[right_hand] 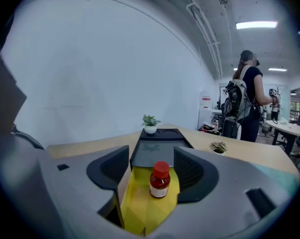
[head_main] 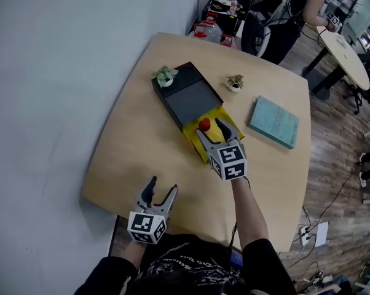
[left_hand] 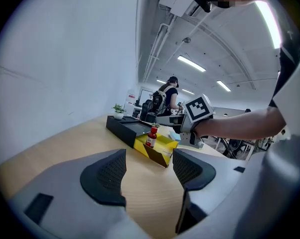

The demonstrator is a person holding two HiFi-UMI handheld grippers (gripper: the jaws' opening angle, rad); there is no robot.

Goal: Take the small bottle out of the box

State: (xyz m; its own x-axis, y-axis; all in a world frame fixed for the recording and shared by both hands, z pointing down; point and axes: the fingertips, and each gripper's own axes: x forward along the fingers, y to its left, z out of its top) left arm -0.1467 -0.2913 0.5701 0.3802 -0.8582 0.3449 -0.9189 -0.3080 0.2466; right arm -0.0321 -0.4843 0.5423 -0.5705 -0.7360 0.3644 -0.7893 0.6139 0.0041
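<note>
Item 1, right gripper: I have it over the near end of the box, jaws spread wide. In the right gripper view the small brown bottle with a red cap and white label stands upright between the two black ribbed pads, with a gap on each side; I see no contact.

Item 2, left gripper: it sits low near the table's near edge, well apart from the box. Its jaws are open, and I see only bare tabletop between them.

Item 3, box: a yellow open tray section adjoins a flat black rectangular section. The bottle stands inside the yellow part, on its floor.

Item 4, light wooden table with rounded corners: it carries everything listed here.

Item 5, small green plant in a white pot: it stands on the far corner of the black section.

Item 6, second small plant in a pale pot: it stands on the table to the right of the box, not touching it.

Item 7, teal flat book: it lies on the table, further right.

Item 8, person in dark clothes with a backpack: standing beyond the table.
</note>
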